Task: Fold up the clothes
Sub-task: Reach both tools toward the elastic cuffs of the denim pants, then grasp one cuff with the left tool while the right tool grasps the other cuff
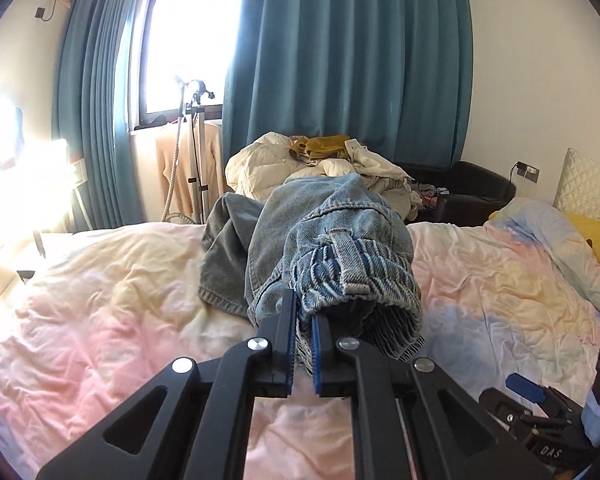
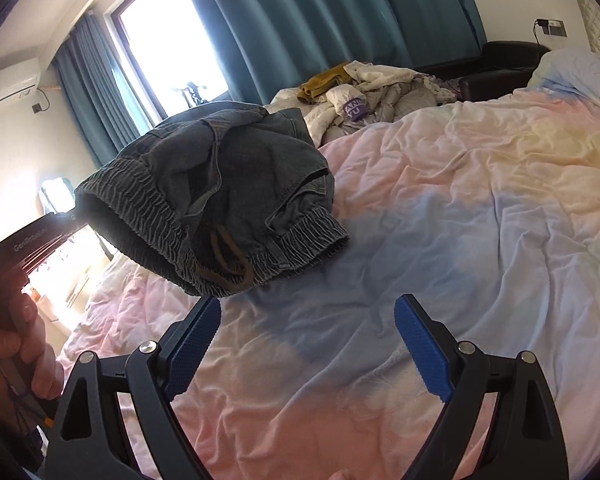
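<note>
Blue denim trousers (image 1: 328, 240) with an elastic waistband hang in a bunch above the pastel duvet (image 1: 112, 292). My left gripper (image 1: 302, 312) is shut on the waistband, with the cloth pinched between its blue pads. In the right wrist view the trousers (image 2: 220, 184) are lifted at their left side, where a hand (image 2: 20, 352) holds the left tool. Their drawstring dangles down, and the far waistband end rests on the duvet (image 2: 440, 208). My right gripper (image 2: 306, 316) stands open just below and right of the waistband, with nothing between its fingers.
A pile of pale and mustard clothes (image 1: 320, 160) lies beyond the bed's far edge. A black armchair (image 1: 472, 188) stands at the back right and a garment steamer stand (image 1: 196, 140) by the window. A yellow pillow (image 1: 596, 236) lies near the headboard.
</note>
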The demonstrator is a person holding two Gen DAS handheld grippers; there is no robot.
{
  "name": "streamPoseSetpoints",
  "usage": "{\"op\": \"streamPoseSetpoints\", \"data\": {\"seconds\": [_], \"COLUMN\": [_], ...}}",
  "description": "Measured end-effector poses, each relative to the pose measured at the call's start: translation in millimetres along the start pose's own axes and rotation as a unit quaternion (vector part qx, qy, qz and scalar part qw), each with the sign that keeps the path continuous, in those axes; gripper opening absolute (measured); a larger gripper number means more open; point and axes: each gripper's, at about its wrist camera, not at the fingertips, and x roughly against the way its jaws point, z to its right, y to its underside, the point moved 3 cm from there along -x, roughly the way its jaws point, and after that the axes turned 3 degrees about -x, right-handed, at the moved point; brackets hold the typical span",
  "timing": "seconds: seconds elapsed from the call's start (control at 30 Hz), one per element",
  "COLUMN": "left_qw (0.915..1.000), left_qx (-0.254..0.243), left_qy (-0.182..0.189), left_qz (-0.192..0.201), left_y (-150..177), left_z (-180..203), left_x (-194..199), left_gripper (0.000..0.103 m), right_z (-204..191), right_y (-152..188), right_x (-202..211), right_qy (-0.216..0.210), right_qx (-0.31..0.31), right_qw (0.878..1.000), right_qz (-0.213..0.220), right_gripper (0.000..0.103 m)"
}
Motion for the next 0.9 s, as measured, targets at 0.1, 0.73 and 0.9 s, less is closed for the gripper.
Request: {"op": "streamPoseSetpoints", "data": {"seconds": [0.1,0.73,0.9], "left_qw": [0.9994,0.9801,0.9768], "left_qx": [0.033,0.168,0.187], "left_qy": [0.003,-0.029,-0.028], "left_qz": [-0.011,-0.101,-0.101], "left_y": [18.9,95.7,97.8], "left_z": [-22.7,-97.4,-104.0], "left_x": [20.1,-7.4,-11.3], "left_gripper": [0.006,0.007,0.007], "right_z": [-8.3,-5.5,3.2], "right_y": [4.6,11.0,4.7], "right_x": [5.0,-51.4,-87.6], "right_qy": [-0.024,-0.037,-0.054], "right_qx": [0.002,0.003,-0.015], "right_qw": [1.000,0.997,0.994], "right_qz": [0.001,-0.073,-0.090], "right_gripper": [0.090,0.082,0.082]}}
